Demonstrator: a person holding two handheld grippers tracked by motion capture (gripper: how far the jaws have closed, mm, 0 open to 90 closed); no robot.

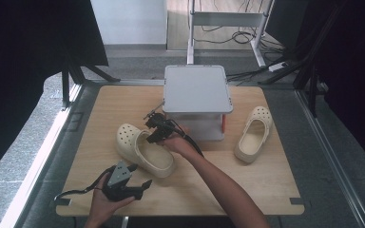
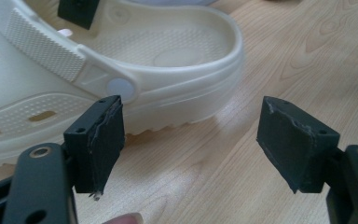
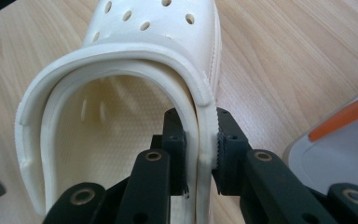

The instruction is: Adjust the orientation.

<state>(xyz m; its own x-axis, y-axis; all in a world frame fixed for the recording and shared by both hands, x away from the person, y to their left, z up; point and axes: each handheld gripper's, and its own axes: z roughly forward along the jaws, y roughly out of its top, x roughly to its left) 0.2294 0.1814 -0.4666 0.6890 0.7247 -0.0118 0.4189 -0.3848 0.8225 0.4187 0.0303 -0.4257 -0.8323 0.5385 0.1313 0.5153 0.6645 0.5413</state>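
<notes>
The right gripper [image 3: 200, 158] holds the side wall of a cream foam clog with round holes [image 3: 121, 102]: one black pad sits inside the shoe opening, the other presses on the outer side together with the folded heel strap. In the high view this clog [image 1: 142, 149] lies on the pale wooden table top [image 1: 266, 185], left of centre, with the right gripper [image 1: 158, 129] above its opening.

The left gripper [image 2: 191, 140] stands wide, with nothing between its pads, and the heel end of the same clog is just beyond them. In the high view the left gripper [image 1: 123, 183] is near the front edge.

A second cream clog [image 1: 253, 135] lies at the right, well apart. Between them stands a grey box-like stand with a flat lid [image 1: 197, 90]; its contents probably cannot be seen. No writing is readable.
</notes>
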